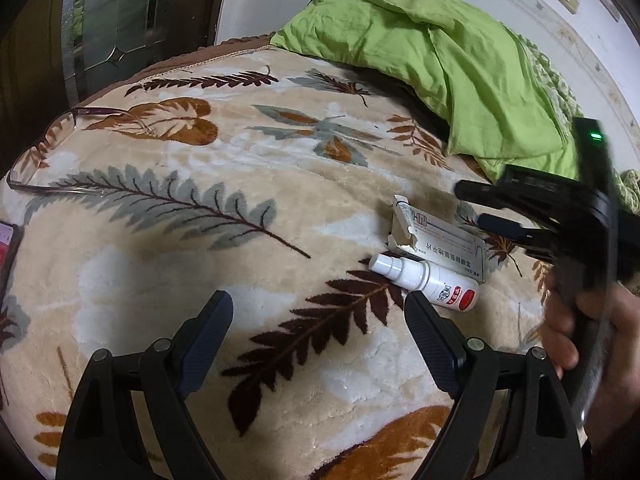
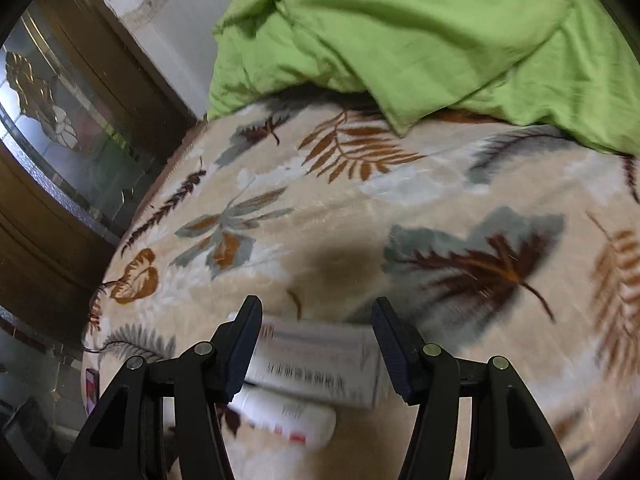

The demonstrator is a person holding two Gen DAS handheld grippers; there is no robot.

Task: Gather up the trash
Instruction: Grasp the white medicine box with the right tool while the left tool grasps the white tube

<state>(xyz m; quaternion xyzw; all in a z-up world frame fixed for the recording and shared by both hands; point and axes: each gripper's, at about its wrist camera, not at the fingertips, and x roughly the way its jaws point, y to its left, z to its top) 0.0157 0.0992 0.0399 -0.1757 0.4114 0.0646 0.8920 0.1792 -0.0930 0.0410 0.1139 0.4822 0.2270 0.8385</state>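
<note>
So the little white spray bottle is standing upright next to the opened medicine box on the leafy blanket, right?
Not quite. The spray bottle is lying on its side, not upright, as the left wrist view shows. It is indeed beside the opened medicine box on the leafy blanket.
</note>
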